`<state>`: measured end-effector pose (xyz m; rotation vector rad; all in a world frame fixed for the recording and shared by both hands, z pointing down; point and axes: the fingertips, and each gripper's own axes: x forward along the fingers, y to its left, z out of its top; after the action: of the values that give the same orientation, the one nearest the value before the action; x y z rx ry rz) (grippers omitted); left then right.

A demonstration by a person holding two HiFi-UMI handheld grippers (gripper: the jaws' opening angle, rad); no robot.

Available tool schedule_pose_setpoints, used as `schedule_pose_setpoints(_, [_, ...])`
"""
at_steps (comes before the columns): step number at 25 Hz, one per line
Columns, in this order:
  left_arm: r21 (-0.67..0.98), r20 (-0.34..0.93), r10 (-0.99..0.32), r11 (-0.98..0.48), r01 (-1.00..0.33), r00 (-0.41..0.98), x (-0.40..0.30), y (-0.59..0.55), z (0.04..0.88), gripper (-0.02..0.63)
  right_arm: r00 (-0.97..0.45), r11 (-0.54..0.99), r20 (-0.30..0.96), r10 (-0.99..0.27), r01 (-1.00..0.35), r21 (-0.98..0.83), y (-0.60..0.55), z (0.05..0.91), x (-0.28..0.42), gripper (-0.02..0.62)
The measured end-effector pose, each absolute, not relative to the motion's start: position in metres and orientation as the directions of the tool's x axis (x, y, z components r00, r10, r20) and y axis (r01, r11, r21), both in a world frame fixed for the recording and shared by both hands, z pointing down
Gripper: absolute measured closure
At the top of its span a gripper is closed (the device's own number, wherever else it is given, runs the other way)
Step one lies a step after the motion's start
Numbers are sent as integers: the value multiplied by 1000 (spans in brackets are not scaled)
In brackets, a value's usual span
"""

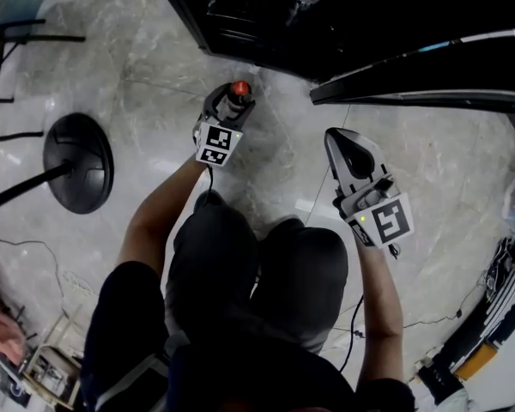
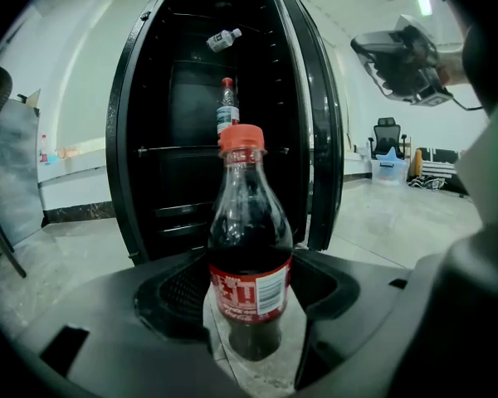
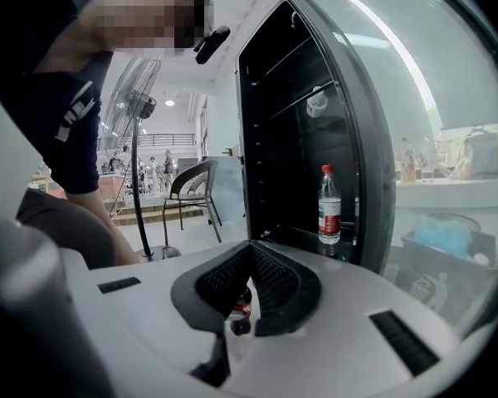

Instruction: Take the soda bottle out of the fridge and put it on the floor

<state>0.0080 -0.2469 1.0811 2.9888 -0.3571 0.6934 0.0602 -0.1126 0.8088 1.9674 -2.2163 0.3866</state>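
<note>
— Where's the soda bottle now?

— Out of the fridge. Standing up straight on the floor, just in front of the fridge. Looks hugged round the label by the left hand-held gripper.

— So what to do next?

— First check for a flat sit on the floor. Then let go slowly. Open wide enough to clear both sides of the soda bottle. Pull straight back, away from the fridge. No bumping the red cap, no knocking it over.

— And the right hand-held gripper?

— Squeezed shut with nothing in it. Up in the air, near the fridge door. Best left there, out of the way.

— Anything else around?

— Inside the fridge, a water bottle on a shelf. No need to touch that one. Far out from the fridge, a round fan base and a chair. Too far off to matter.

— Anything in the way?

— Bent knees, close behind the soda bottle on the side away from the fridge. Not much room to pull back, so go slow. Mind the open fridge door too when getting up.
</note>
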Motion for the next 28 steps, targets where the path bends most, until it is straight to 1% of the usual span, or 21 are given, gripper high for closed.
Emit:
schedule_pose_setpoints(6, [-7,435,-223,-970,-244,873,5,-247,1090,295,-131,107,288,-949,-990,-96,-112,812,60,577])
schedule_pose_setpoints(16, [-38,394,-214,-975,-217,894,-3,-242,1089,293,-158,132,286,-945,-985,-108,-112,819,56,577])
schedule_pose_setpoints(28, [-59,385,-203,-979,-195,901,-9,-240,1090,291,-160,132,287,-945,-985,-115,-113,831,53,577])
